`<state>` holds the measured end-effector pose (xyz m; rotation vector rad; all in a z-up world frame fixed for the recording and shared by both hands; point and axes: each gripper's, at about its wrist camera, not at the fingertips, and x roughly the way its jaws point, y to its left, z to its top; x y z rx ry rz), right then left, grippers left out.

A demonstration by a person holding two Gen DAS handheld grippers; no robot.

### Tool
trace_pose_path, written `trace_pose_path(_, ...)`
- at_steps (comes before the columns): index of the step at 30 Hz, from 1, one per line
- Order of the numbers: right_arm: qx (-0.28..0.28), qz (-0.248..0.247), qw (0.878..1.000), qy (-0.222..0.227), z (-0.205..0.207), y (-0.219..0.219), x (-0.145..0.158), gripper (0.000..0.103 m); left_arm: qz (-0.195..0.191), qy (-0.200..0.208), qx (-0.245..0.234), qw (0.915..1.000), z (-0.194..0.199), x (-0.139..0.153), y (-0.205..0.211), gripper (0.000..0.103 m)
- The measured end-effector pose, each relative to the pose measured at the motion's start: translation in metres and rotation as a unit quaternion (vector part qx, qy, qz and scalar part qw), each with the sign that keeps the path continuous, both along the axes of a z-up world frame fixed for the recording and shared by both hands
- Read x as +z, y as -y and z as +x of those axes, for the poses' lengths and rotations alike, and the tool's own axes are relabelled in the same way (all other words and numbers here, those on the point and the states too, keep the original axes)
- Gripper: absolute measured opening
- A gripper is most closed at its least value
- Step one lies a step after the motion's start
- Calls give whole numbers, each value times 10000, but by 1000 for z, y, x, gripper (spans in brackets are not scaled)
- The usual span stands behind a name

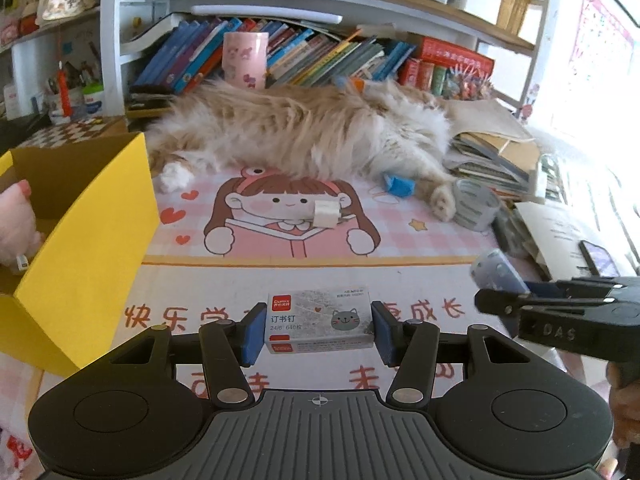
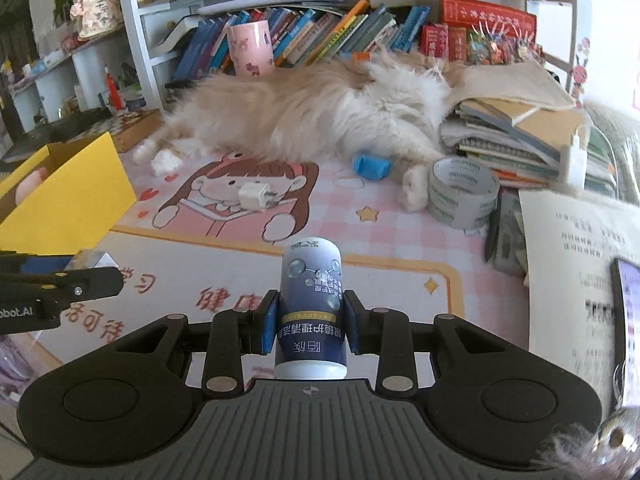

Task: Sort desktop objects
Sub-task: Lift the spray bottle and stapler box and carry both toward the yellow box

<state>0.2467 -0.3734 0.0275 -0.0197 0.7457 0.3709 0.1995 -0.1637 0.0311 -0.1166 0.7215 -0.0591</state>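
Sorting looks midway: left gripper clamps staples, right gripper clamps bottle; charger, tape remain mid-mat, box at left edge.

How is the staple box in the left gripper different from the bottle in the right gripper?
The staple box is flat, rectangular and grey-white with a cat drawing; the bottle is round and dark blue with white ends. The left gripper clamps the staple box at its short ends; the right gripper grips the bottle's sides, its print upside down. Both are held above the pink desk mat.
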Motion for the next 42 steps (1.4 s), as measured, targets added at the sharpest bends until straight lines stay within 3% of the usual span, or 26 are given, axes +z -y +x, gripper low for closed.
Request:
trace_pose_path(22,-255,-60,9995,180,-59,-75,12,30,24,279,-492,9984,-60,11,-70,53)
trace_pose_path(31,-167,-226,9995,172,-83,-109,19,30,-210,391,-169,9989,-91,14,-113,53)
trace_pose_path(42,64,-327,9994,68,-128,-154,15,30,-193,272,-296,9990,-131,8,-143,53)
